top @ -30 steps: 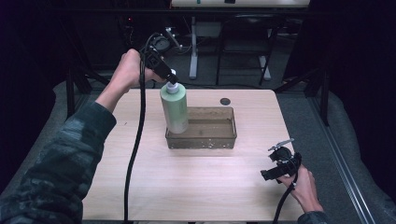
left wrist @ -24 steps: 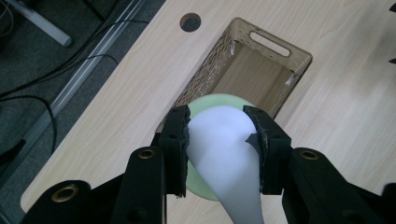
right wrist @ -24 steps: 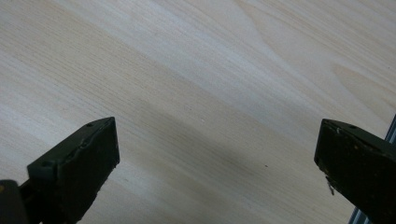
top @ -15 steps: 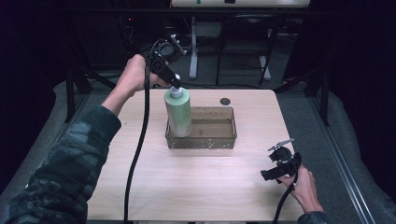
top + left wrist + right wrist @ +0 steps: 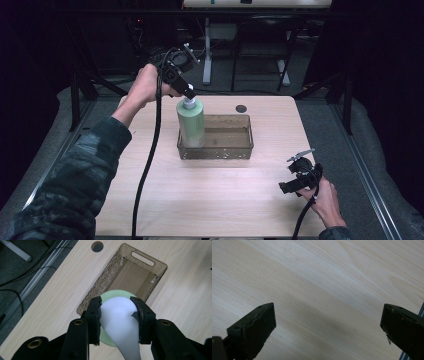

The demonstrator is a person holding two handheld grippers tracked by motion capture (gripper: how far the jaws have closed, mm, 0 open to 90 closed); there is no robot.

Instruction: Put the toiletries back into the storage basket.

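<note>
While the left gripper (image 5: 189,93) clamped the white cap (image 5: 120,322) of a green bottle (image 5: 191,122), the bottle stood upright at the left end of a brown tray (image 5: 235,152) on the table (image 5: 200,200), and the right gripper (image 5: 295,180), wide open, held nothing near the front right corner.

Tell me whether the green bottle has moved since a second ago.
Yes. The green bottle has shifted slightly right, further over the tray's left end, gripped by the left gripper.
</note>
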